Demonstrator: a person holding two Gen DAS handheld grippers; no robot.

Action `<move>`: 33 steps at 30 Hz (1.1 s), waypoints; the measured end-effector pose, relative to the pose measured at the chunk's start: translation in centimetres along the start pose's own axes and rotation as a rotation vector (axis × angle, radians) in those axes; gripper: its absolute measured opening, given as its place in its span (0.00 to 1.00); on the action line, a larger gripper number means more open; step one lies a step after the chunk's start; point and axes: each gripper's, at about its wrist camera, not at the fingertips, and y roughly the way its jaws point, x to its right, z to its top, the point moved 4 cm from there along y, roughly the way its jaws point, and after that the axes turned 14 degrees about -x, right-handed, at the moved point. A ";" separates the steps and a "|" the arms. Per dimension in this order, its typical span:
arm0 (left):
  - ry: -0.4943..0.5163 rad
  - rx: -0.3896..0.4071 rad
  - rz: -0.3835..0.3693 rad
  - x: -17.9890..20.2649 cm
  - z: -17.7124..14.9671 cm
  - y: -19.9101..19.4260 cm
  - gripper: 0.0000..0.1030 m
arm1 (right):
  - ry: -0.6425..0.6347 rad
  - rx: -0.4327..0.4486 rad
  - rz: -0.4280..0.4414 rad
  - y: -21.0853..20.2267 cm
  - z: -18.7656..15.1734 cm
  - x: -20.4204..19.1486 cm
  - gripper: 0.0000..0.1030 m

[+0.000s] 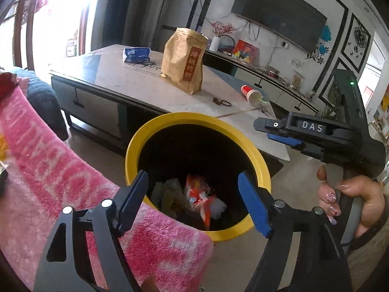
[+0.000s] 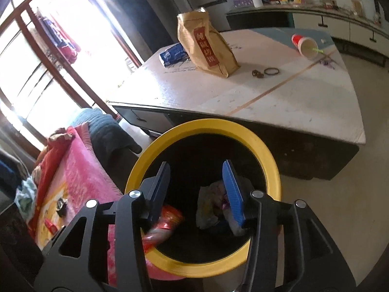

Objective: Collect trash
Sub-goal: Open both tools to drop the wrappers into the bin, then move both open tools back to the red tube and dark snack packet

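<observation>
A yellow-rimmed bin (image 1: 170,119) (image 2: 267,146) stands on the floor by the coffee table, with an orange-red wrapper (image 1: 199,197) (image 2: 165,223) and crumpled wrappers (image 2: 209,209) inside. My left gripper (image 1: 194,194) is open and empty over the bin mouth. My right gripper (image 2: 197,182) is open and empty over the bin; it also shows side-on in the left wrist view (image 1: 274,131). On the table lie a brown paper bag (image 1: 183,60) (image 2: 206,46), a tipped red paper cup (image 1: 251,94) (image 2: 305,45) and a blue packet (image 1: 136,54) (image 2: 172,54).
The coffee table (image 1: 136,82) (image 2: 279,102) is just behind the bin. A sofa with a pink blanket (image 1: 60,182) (image 2: 80,177) is at the left. A small dark ring and clip (image 2: 265,71) lie on the table. A TV cabinet (image 1: 267,77) runs along the far wall.
</observation>
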 end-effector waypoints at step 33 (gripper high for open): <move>-0.333 0.261 0.336 -14.6 -4.6 -15.2 0.93 | -0.494 -0.029 0.145 1.4 -5.6 -19.0 0.56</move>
